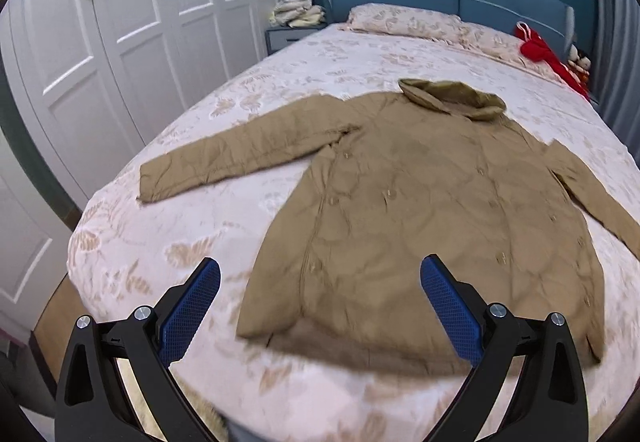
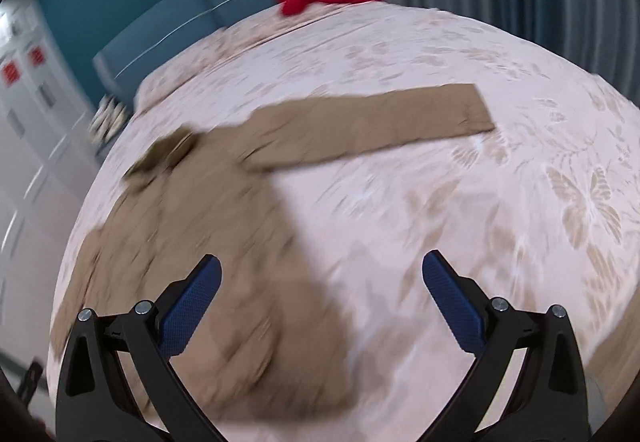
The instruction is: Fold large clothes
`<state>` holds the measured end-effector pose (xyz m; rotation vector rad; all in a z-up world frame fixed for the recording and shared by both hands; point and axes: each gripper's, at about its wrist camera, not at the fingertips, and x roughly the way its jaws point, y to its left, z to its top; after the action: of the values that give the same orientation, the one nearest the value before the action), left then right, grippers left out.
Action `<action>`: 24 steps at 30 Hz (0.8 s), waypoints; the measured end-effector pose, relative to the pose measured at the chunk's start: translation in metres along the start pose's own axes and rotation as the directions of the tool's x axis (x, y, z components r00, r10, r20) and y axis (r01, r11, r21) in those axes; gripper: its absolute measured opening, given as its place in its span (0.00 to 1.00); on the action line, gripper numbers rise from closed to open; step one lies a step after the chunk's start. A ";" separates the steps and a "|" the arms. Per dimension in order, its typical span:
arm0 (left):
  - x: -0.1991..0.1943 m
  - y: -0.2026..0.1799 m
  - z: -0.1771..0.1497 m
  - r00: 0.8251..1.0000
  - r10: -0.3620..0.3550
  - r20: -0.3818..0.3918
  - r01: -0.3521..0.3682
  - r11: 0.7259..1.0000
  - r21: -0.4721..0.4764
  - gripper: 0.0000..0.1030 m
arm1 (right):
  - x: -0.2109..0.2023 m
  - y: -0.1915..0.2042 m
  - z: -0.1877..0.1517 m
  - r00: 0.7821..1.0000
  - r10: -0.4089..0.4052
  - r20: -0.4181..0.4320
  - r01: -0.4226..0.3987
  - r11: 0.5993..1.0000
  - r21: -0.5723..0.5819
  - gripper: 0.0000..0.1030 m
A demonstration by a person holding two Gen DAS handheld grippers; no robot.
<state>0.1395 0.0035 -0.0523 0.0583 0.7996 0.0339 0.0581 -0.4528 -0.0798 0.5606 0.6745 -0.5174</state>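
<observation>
Flat, a quilted khaki coat on floral bedspread.

A tan quilted coat lies flat and buttoned on the bed, collar toward twelve o'clock, hem toward six. Its sleeves spread out toward nine and three; the right wrist view is blurred, so creases are hard to judge.

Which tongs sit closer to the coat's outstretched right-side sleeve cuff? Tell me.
Right. The right tongs face that sleeve cuff across open bedspread; the left tongs hover over the coat's hem, opposite side.
</observation>
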 end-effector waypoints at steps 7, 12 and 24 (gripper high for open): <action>0.047 -0.021 0.023 0.999 -0.002 -0.036 0.003 1.000 0.026 0.95 | 0.095 -0.082 0.058 0.993 -0.116 0.015 0.110 0.970 0.217 0.95; 0.077 -0.040 0.030 0.997 0.015 -0.077 -0.012 0.999 0.044 0.95 | 0.135 -0.118 0.081 0.989 -0.144 0.032 0.128 0.944 0.303 0.95; 0.126 -0.054 0.040 0.993 0.063 -0.100 -0.059 0.997 0.041 0.95 | 0.178 -0.150 0.104 0.981 -0.188 0.047 0.151 0.893 0.424 0.57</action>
<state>0.2563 -0.0454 -0.1186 0.1175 0.8994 0.0803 0.1312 -0.6744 -0.1828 0.8828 0.5310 -0.8581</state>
